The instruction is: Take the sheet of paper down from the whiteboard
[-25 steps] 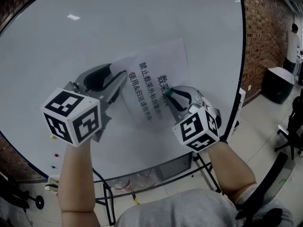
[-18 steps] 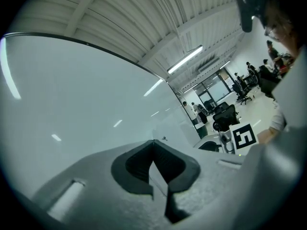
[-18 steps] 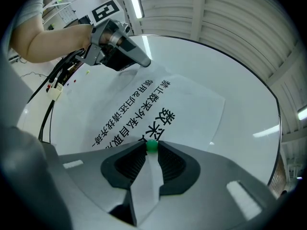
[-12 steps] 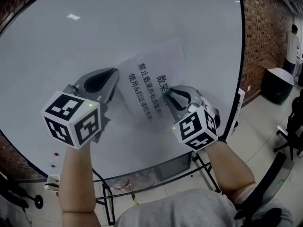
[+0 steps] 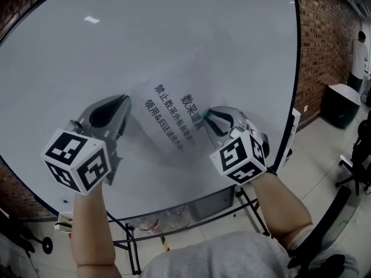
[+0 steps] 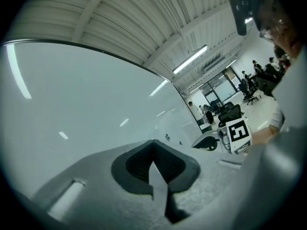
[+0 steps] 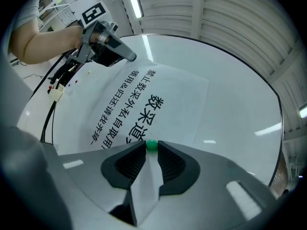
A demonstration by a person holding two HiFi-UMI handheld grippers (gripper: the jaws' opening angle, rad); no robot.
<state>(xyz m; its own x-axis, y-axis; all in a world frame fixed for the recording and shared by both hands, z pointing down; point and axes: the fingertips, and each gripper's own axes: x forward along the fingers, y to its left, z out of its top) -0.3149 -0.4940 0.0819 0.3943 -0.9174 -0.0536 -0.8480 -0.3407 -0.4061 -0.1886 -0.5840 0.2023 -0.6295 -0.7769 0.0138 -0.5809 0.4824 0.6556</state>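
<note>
The sheet of paper point(image 5: 174, 117) lies against the whiteboard point(image 5: 174, 33), its printed lines running slantwise, between the two tools. The left hand-held gripper point(image 5: 123, 101) meets the sheet's left corner with its jaws pressed together on the paper's edge. The right hand-held gripper point(image 5: 204, 116) sits at the sheet's right side, its jaws narrowly apart and clamped on a small green magnet point(image 7: 151, 145) that rests on the paper. Both tools point level at the board, marker cubes toward the person. The left forearm point(image 5: 93, 225) reaches up from below, and the right forearm point(image 5: 281, 204) angles in from the lower right.
</note>
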